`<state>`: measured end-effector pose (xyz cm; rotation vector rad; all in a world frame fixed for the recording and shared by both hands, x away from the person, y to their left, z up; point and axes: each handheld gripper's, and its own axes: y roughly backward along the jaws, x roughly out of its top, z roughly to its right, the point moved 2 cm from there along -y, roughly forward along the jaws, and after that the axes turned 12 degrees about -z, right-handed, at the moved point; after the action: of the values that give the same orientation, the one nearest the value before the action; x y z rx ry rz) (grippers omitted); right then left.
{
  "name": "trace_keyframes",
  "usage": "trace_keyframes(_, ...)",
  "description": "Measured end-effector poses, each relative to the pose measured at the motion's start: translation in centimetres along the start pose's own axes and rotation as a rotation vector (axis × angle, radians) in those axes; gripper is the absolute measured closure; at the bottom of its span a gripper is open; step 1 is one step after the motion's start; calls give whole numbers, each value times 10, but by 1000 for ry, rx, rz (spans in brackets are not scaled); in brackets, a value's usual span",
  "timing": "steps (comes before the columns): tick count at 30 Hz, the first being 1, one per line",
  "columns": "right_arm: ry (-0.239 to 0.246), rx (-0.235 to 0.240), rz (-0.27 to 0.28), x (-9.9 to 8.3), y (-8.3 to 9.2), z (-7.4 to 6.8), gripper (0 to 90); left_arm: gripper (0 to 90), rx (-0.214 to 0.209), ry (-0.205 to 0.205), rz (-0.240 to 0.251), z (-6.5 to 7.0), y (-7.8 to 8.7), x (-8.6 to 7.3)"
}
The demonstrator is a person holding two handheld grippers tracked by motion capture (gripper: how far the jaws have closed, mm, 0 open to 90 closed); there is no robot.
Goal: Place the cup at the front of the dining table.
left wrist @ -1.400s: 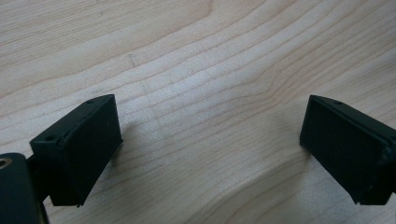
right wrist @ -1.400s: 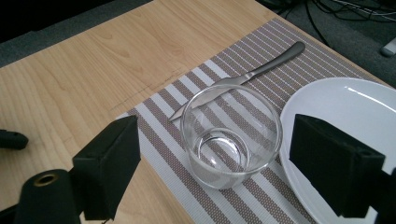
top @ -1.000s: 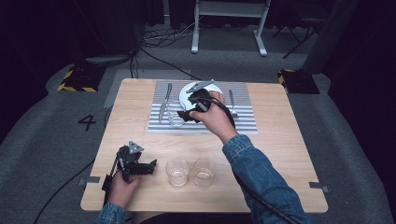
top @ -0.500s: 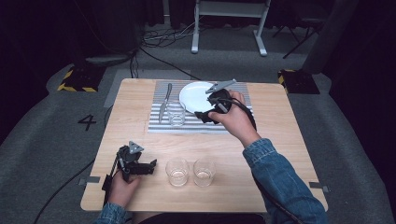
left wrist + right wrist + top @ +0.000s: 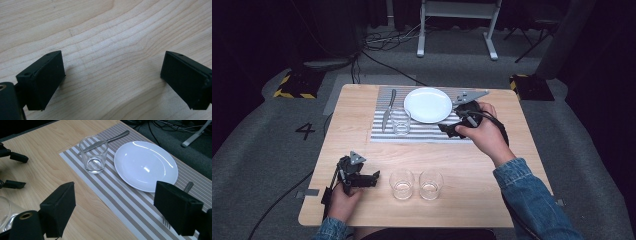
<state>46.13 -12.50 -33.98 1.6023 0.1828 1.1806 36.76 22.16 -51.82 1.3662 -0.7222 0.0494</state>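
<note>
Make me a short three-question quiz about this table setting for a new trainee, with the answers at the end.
1. True or false: the right gripper is shut on the plate.
2. How many glasses stand on the bare wood near the table's front edge?
3. Which lies left of the plate: A) the knife, B) the fork, C) a spoon?

Key:
1. False. Its jaws stand open and hold nothing, beside the plate on the striped placemat.
2. Two, side by side; a third glass stands on the placemat.
3. A.
</note>
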Motion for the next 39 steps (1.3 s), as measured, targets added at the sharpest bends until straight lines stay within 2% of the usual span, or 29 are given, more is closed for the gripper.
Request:
trace_keyframes(19, -67, -25, -4, -63, 30, 20, 181, 55, 0, 0, 0, 0, 0, 0)
trace_keyframes(32, -143, -40, -26, -114, 29, 34, 186, 55, 0, 0, 0, 0, 0, 0)
trace_keyframes(39, -176, -48, -56, -140, 25, 38, 190, 55, 0, 0, 1, 0, 0, 0)
